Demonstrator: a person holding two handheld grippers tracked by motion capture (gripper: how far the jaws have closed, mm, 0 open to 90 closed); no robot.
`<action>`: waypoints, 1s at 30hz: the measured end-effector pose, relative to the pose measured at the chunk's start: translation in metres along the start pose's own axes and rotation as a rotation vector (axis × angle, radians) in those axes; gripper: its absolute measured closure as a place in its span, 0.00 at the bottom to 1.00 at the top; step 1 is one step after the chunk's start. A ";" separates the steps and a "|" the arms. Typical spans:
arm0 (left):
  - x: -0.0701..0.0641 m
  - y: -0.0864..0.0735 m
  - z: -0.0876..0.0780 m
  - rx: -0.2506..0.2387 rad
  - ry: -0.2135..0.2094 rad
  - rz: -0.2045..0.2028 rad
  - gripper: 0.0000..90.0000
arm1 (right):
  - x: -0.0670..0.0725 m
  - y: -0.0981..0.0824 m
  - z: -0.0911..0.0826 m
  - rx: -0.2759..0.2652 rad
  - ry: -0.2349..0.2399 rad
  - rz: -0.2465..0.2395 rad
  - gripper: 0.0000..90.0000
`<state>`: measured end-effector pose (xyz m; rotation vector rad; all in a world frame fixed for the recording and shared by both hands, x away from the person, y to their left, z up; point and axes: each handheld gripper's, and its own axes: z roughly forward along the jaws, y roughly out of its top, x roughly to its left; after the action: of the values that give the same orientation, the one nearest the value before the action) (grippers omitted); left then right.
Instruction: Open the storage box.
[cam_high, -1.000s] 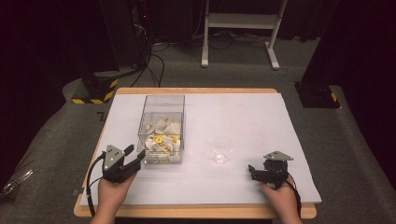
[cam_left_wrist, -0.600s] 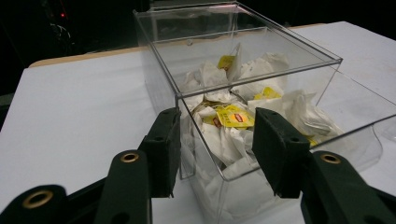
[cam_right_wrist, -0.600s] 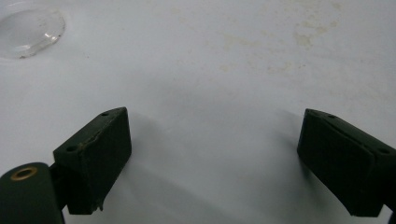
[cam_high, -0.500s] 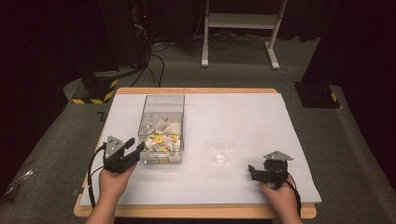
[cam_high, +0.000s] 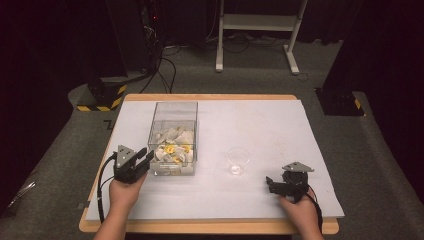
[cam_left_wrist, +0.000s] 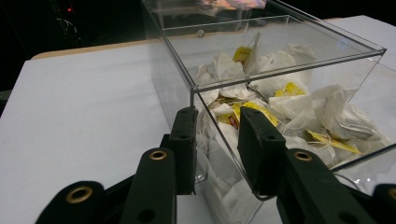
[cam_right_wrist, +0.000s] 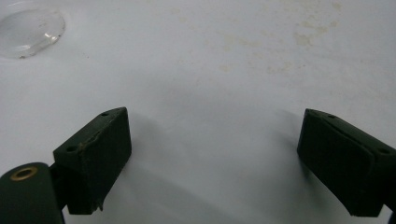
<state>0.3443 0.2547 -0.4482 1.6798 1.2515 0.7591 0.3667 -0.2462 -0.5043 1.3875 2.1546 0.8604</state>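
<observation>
We see the left gripper (cam_high: 145, 156), jaws just closing astride the clear box's (cam_high: 175, 112) near-left corner, pads not yet pressing, while the right gripper (cam_high: 272, 184) rests wide open.

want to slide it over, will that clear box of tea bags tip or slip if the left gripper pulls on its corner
The clear box is tall with thin, smooth walls, so it would probably slide on the white table cover rather than tip. The tea bags look light, so little weight. The left gripper straddles one corner wall; the glossy plastic might slip between its pads.
</observation>
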 end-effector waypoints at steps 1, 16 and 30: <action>0.000 0.000 0.000 -0.004 0.001 0.005 0.76 | 0.000 0.000 0.000 -0.001 0.000 -0.001 0.11; -0.001 -0.004 0.003 -0.009 -0.006 0.001 0.80 | 0.000 0.000 0.000 0.000 0.000 0.000 0.11; -0.005 -0.007 -0.001 -0.012 0.007 -0.001 0.83 | 0.000 0.000 0.000 0.000 0.000 0.000 0.11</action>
<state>0.3392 0.2514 -0.4535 1.6681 1.2499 0.7709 0.3667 -0.2463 -0.5043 1.3872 2.1548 0.8605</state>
